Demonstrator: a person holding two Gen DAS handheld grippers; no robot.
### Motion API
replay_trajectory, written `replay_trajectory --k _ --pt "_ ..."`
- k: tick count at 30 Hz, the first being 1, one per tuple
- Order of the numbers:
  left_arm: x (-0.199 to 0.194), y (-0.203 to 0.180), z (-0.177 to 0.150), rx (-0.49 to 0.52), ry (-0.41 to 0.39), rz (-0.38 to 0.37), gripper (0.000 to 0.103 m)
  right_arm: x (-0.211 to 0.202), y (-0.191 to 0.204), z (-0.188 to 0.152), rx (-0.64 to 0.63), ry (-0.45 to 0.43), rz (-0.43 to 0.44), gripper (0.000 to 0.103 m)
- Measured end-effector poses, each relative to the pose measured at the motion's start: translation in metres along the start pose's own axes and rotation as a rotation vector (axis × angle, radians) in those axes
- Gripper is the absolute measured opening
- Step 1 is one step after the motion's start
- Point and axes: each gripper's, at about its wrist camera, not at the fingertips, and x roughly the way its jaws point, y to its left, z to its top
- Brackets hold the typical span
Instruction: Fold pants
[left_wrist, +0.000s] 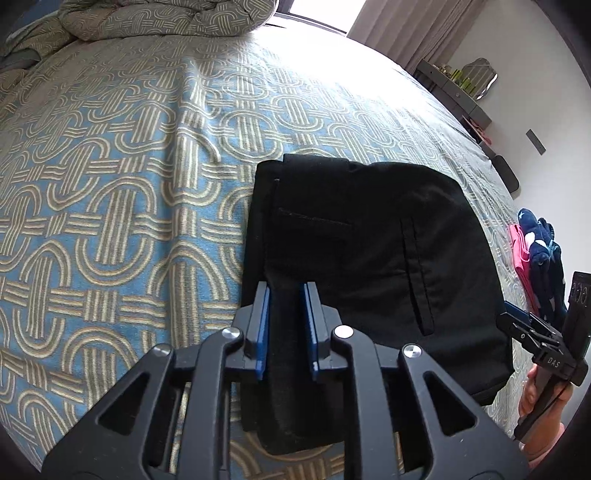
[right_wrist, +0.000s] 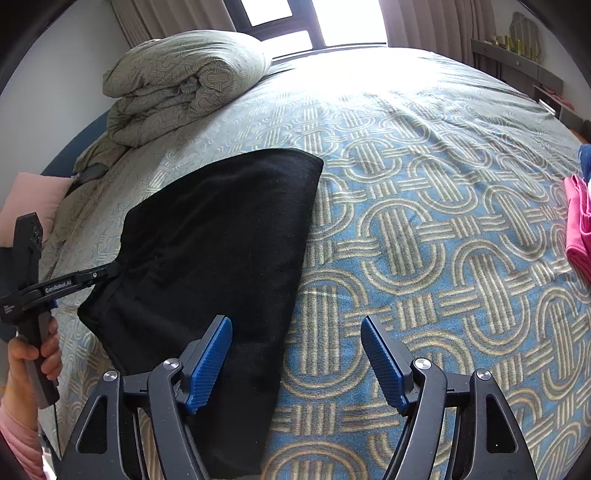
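Black pants lie folded on the patterned bedspread, pockets facing up. My left gripper is shut on the near edge of the pants, fabric between its blue pads. In the right wrist view the pants lie left of centre, and the left gripper pinches their left edge. My right gripper is open and empty, hovering over the pants' right edge and the bedspread. It also shows at the right edge of the left wrist view.
A folded duvet sits at the head of the bed. Pink and navy clothes lie at the bed's right side, with the pink cloth also in the right wrist view. A dark shelf stands by the wall.
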Motion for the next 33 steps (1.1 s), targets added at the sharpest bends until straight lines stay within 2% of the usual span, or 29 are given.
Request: replay_trajectory --k 6,8,10,12,15,18,22,27,30,32,33 --pt "0.000 -0.003 0.000 0.007 -0.005 0.013 0.020 -0.017 -0.001 -0.008 0.010 0.007 0.056 0.074" --pt "0.001 -0.006 -0.001 0.017 -0.006 0.024 0.022 -0.010 0.004 -0.015 -0.027 0.062 0.074 0.075" --pt "0.002 -0.005 -0.002 0.023 -0.007 0.031 0.023 0.008 0.006 -0.029 -0.069 0.137 0.019 0.076" --pt "0.003 -0.008 -0.005 0.022 -0.010 0.037 0.023 0.006 0.012 -0.036 -0.108 0.080 -0.017 0.076" --pt "0.003 -0.009 -0.007 0.014 -0.007 0.039 0.024 0.005 0.025 -0.033 -0.136 0.079 -0.077 0.077" --pt "0.003 -0.009 -0.009 0.014 0.000 0.041 0.024 0.001 0.031 -0.024 -0.143 0.069 -0.043 0.077" --pt "0.003 -0.008 -0.010 0.010 -0.001 0.041 0.025 -0.004 0.032 0.001 -0.152 0.010 -0.034 0.077" --pt "0.004 -0.010 -0.010 0.019 -0.002 0.050 0.027 0.015 0.027 0.031 -0.105 -0.005 -0.009 0.077" --pt "0.005 -0.012 -0.009 0.035 -0.003 0.067 0.033 0.035 0.026 0.041 -0.084 0.011 -0.040 0.077" --pt "0.007 -0.010 -0.009 0.040 -0.006 0.098 0.049 0.053 0.029 0.042 -0.113 0.047 -0.089 0.077" --pt "0.007 -0.008 -0.009 0.035 -0.007 0.098 0.050 0.060 0.030 0.042 -0.120 0.065 -0.103 0.077"
